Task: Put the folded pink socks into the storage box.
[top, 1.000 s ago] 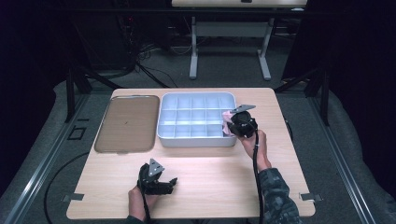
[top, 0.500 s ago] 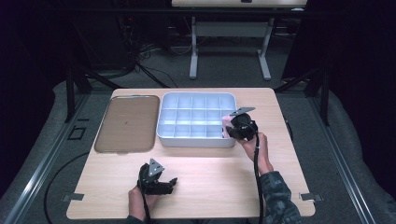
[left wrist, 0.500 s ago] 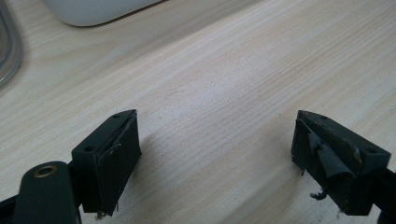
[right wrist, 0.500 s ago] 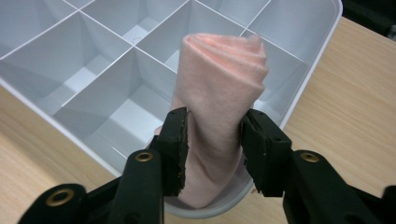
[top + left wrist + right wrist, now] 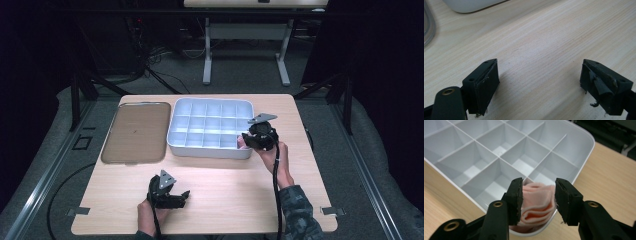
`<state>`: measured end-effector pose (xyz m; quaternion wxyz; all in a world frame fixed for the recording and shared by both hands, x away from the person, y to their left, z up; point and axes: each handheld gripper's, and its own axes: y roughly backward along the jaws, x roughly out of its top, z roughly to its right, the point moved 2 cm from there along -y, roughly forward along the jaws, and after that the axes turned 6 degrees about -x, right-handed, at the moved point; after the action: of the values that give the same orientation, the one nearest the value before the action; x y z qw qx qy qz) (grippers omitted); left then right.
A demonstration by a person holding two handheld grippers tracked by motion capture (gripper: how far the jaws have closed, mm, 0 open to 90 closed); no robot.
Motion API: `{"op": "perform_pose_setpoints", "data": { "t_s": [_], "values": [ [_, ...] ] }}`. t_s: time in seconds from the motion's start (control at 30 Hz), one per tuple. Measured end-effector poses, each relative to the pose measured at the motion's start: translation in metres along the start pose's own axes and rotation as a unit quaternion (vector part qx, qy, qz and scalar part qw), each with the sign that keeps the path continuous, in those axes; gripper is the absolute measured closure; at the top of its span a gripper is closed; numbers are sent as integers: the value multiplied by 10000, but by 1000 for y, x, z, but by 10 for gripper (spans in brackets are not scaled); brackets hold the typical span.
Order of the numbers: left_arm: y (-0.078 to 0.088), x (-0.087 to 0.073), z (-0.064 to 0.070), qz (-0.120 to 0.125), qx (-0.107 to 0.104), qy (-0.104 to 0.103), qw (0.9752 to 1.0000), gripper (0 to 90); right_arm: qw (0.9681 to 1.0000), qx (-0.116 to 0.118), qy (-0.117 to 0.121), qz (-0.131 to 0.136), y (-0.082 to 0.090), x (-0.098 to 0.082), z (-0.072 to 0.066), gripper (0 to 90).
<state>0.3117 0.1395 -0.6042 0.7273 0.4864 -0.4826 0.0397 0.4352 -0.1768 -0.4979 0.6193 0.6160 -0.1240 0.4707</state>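
Tabletop (image 5: 240, 180): I read the placing as nearly done. Tray (image 5: 176, 136) holds the pink cloth (image 5: 537, 202) in its near corner cell. Right tool (image 5: 538, 200), jaws just opening, straddles the cloth; contact unclear. Left tool (image 5: 539, 85) rests wide, empty. Cloth's underside hidden; flat lid (image 5: 136, 131) unused.

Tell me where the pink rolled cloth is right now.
The pink rolled cloth lies in the near right corner compartment of the white divider tray, between the right gripper and its jaws.
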Motion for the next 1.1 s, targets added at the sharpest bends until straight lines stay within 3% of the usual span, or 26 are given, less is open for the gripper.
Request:
{"op": "perform_pose_setpoints", "data": {
  "t_s": [0.13,0.23,0.43,0.73,1.1],
  "values": [
    [0,0,0,-10,-3,-13,10000,152,9995,63,-46,-298,-9,-4,0,673],
    [0,0,0,-8,-2,-9,10000,151,9994,86,-92,-327,-15,-6,0,739],
    [0,0,0,-5,-6,0,10000,152,9989,110,-42,-444,-22,-6,0,739],
    [0,0,1,5,-8,25,10000,152,9993,151,-203,-258,-5,-4,2,474],
    [0,0,1,9,-5,26,10000,152,9980,530,-334,55,40,-12,5,194]
  ]
}}
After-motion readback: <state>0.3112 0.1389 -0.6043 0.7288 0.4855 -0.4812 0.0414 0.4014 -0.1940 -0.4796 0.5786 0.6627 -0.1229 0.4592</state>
